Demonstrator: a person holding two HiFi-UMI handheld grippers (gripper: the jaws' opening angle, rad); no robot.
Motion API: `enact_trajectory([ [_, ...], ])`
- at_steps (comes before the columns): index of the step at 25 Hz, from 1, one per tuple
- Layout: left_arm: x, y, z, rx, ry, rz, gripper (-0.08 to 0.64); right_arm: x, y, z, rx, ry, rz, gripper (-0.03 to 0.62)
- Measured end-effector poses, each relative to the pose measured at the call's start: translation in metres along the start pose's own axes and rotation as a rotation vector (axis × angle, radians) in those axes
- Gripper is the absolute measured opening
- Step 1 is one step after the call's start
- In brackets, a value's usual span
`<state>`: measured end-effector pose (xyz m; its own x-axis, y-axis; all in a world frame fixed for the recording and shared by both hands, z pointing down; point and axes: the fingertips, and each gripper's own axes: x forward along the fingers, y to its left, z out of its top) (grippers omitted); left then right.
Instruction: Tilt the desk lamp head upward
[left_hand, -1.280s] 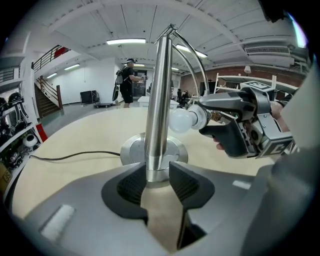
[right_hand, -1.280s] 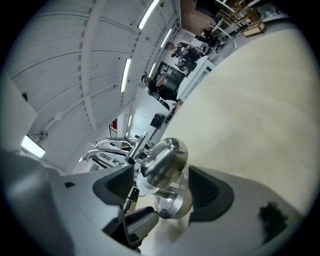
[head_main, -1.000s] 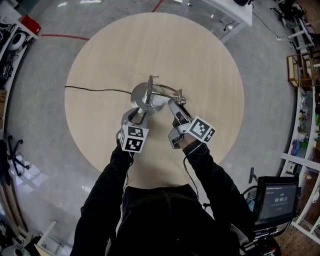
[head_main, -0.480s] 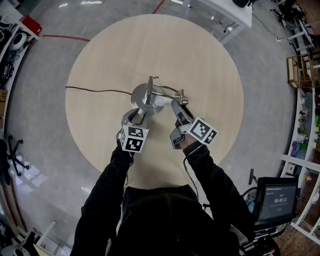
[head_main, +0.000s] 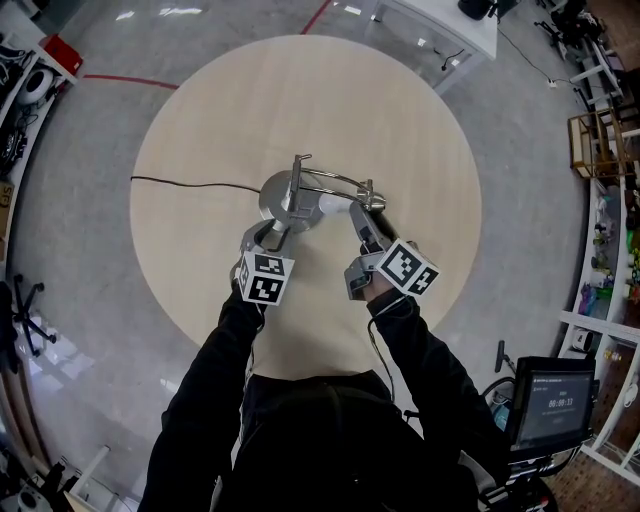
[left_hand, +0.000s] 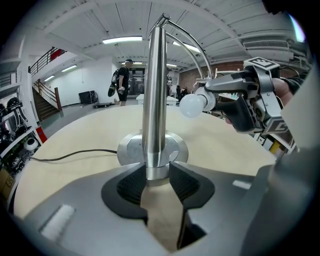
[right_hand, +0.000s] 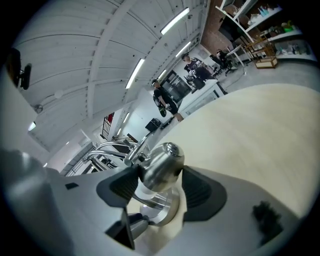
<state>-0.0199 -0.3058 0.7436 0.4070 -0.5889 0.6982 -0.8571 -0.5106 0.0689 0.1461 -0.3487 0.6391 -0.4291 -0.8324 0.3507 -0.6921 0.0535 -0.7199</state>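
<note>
A: Head view first. Where's the lamp?

B: Mid-bench (head_main: 400, 110). The lamp base (head_main: 275, 200) sits left of centre, with the lamp head (head_main: 370, 199) out to its right. The left claw (head_main: 278, 232) is at the post (head_main: 297, 180), and the right claw (head_main: 362, 215) is at the head.

A: Left gripper view?

B: The left claw (left_hand: 156, 175) is clamped on the post just above the base. The bulb (left_hand: 191, 105) faces roughly level, leftward.

A: Right gripper view?

B: The right claw (right_hand: 157, 185) has its pads on the lamp head (right_hand: 160, 167).

A: Progress?

B: I'd say both grips are set and the upward tilt is yet to do.
</note>
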Motion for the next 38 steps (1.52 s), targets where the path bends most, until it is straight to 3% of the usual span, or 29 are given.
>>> enact_trajectory([
  [11, 0.003, 0.006, -0.005, 0.006, 0.042, 0.017, 0.179, -0.007, 0.001, 0.034, -0.177, -0.051, -0.037, 0.281],
  [22, -0.016, 0.005, 0.021, -0.028, -0.078, -0.005, 0.179, -0.001, 0.006, 0.070, -0.350, -0.095, -0.084, 0.279],
  [28, -0.077, -0.010, 0.020, -0.072, -0.101, -0.006, 0.179, -0.038, 0.044, 0.077, -0.434, -0.099, -0.100, 0.278],
  [38, -0.119, -0.013, 0.026, -0.108, -0.158, 0.008, 0.178, -0.057, 0.076, 0.100, -0.647, -0.120, -0.155, 0.278],
])
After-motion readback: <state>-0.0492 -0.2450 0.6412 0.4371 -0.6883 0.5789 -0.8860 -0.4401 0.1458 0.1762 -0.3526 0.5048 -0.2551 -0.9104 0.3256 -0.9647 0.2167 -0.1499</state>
